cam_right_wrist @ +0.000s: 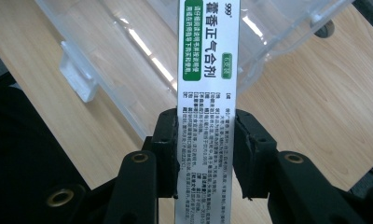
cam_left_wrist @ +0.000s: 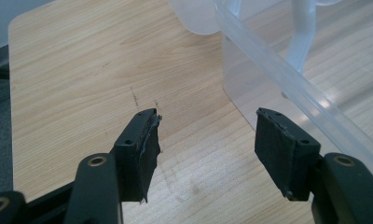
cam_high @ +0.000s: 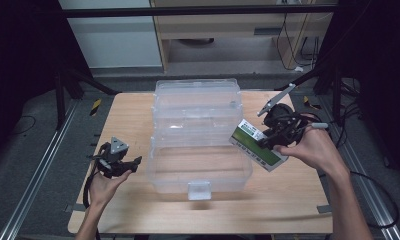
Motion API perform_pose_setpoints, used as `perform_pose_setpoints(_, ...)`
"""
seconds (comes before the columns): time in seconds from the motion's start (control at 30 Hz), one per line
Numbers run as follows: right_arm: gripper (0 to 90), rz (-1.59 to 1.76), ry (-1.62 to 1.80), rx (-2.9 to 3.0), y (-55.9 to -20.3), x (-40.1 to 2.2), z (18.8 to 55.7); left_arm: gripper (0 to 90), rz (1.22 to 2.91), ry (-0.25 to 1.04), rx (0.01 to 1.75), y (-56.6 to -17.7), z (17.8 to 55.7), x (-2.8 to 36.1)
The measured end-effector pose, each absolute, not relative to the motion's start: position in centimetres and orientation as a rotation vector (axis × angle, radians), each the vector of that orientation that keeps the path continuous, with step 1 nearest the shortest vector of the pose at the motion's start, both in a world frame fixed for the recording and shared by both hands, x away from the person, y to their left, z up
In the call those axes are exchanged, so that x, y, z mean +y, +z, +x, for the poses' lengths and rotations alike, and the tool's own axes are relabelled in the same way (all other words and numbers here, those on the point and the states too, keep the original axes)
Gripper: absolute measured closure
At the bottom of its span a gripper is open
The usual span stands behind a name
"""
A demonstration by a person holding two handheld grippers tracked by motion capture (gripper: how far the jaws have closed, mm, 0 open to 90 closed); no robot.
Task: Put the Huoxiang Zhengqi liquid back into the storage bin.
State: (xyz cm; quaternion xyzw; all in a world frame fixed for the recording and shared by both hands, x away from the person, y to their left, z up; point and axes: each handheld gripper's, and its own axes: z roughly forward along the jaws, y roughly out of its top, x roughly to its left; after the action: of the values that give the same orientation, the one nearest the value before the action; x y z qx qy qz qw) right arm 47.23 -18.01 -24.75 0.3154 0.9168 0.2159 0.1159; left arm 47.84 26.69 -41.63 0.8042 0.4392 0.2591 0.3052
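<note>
Right gripper [cam_high: 274, 137] clamping white-green cardboard medicine box [cam_high: 257, 145] beside clear plastic lidded bin [cam_high: 198, 170]; box risking snagging rim, slipping. Left gripper [cam_high: 134, 164] released, idling.

White-and-green medicine box [cam_high: 258, 145] – flat, printed, tilted, held off table just right of open clear plastic case [cam_high: 198, 134].

The white-and-green medicine box [cam_right_wrist: 207, 93] clamped in my right gripper [cam_right_wrist: 205, 154] reads "999" and "藿香正气合剂", with "6支装" on a green tag.
</note>
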Motion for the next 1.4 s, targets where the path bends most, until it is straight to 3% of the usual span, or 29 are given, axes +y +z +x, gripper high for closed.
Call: perform_pose_setpoints(1.4,64.6,0.442,0.623,2.903,-26.4,-11.3,50.5,39.2,2.101,0.688,1.195,-41.5,48.0,27.7)
